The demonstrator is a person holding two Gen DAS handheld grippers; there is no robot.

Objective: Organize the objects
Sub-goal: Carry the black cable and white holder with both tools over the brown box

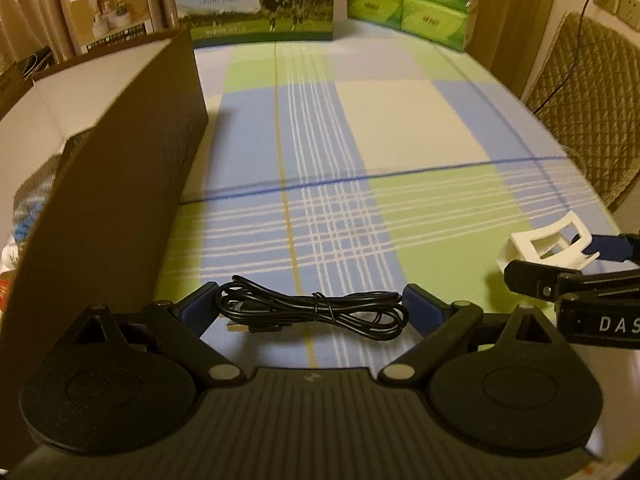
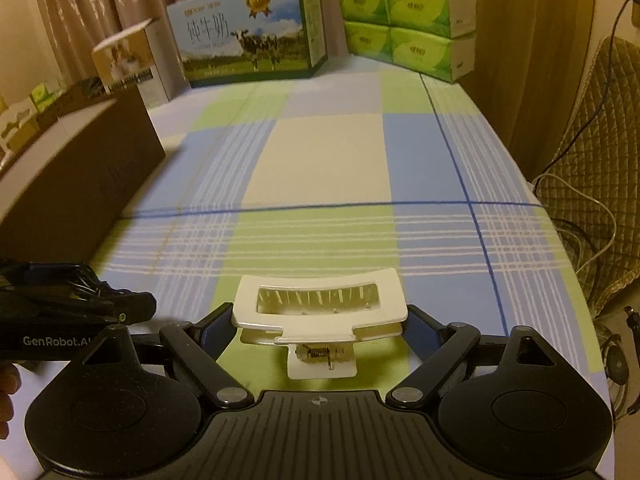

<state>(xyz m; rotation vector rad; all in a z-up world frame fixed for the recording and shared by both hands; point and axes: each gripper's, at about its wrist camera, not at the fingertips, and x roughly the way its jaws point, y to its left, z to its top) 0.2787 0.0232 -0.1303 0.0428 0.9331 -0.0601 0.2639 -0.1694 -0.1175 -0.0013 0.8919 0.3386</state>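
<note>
While the left gripper (image 1: pixel 312 312) clamps a bundled black cable (image 1: pixel 312 312) lying left-right low in frame, the right gripper (image 2: pixel 320 326) pinches a white hair clip (image 2: pixel 320 312), long axis crosswise

From my left wrist camera, the tall brown cardboard box (image 1: pixel 120 184) hides most of its own inside; I see only a white inner wall and some blurred things at the picture's left edge, which I cannot identify. The black right gripper (image 1: pixel 568 256) is cut by the right edge there, so the white plastic hair clip (image 1: pixel 548 240) shows only in part. In the right wrist view, the black left gripper (image 2: pixel 132 308) is cut by the left edge and its load is too dark to tell. The small print on the blue milk carton (image 2: pixel 248 40) is unreadable for me.
</note>
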